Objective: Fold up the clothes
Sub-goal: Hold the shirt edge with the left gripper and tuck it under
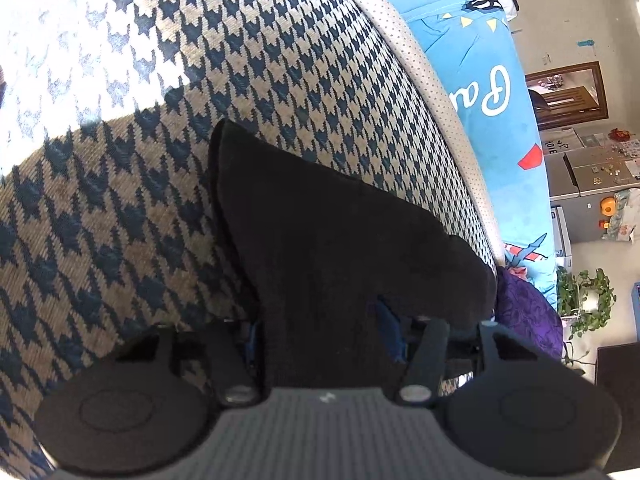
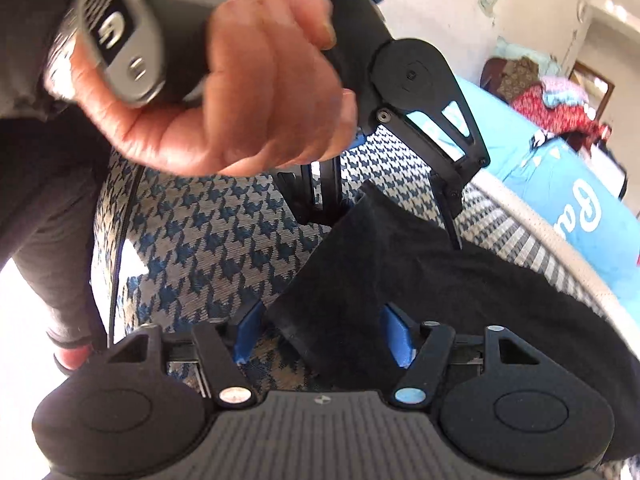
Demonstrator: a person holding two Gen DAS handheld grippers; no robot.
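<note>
Houndstooth cloth [image 1: 120,208] fills the left of both views; it looks like the cover of a bed or couch, and I cannot tell which. On it, running from the centre toward the lower right of each frame, lies the black garment [image 1: 320,240], a small dark piece whose kind I cannot make out.

In the left wrist view, the left tool [image 1: 320,340] has the garment's near end lying between its blue pads [image 1: 390,332]. The cloth hides most of both pads, so I cannot tell whether they press on it.

In the right wrist view, a hand [image 2: 224,80] at upper left holds the other tool's grey handle, with that tool's fingers coming down near the far corner of the garment. Lower in the frame, the right tool [image 2: 324,336] stands half open, one blue pad [image 2: 248,332] clear of the cloth and the other at its edge, so it grips nothing.

To do this step well, I judge each tool should close on a single corner. Both edges should be kept taut and level, the fold laid edge to edge, and the cover underneath left out of the pinch.

Light blue printed bedding [image 2: 580,200] lies at the right of both frames.
</note>
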